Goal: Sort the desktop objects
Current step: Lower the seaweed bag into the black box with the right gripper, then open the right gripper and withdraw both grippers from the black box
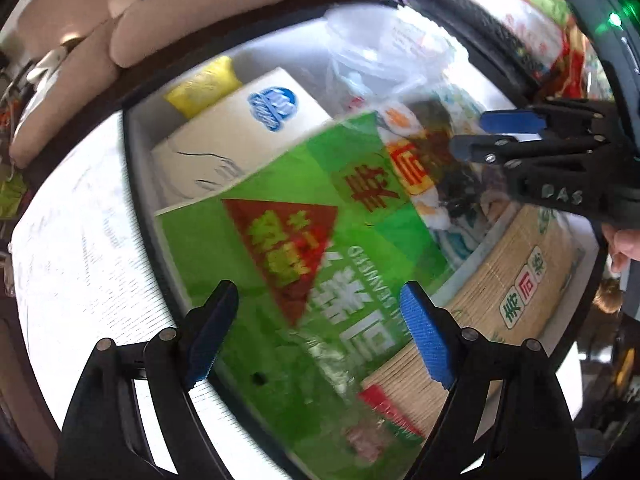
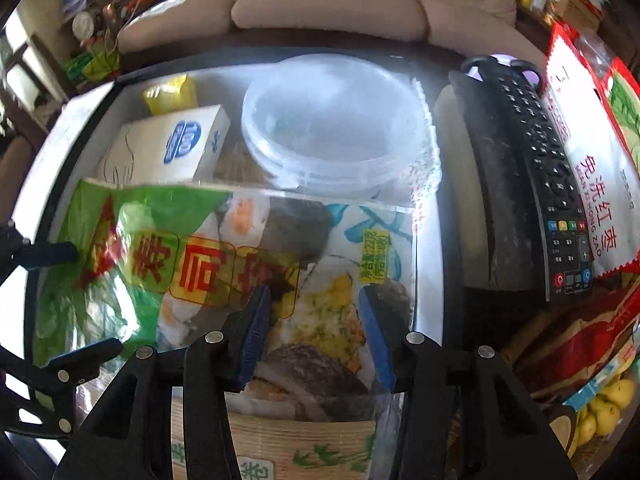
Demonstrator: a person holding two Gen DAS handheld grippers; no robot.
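Most stuff already sits in the box (image 2: 80, 128); both grippers, left (image 1: 320, 336) and right (image 2: 316, 332), gape wide over the seaweed pack (image 1: 320, 240), remote (image 2: 548, 184) still outside

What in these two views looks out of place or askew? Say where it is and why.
The green seaweed packet lies tilted over the storage tray, one end propped on the white glove box, the other on the bamboo mat. It covers other items rather than lying flat. Both tongs, left and right, are open above it.
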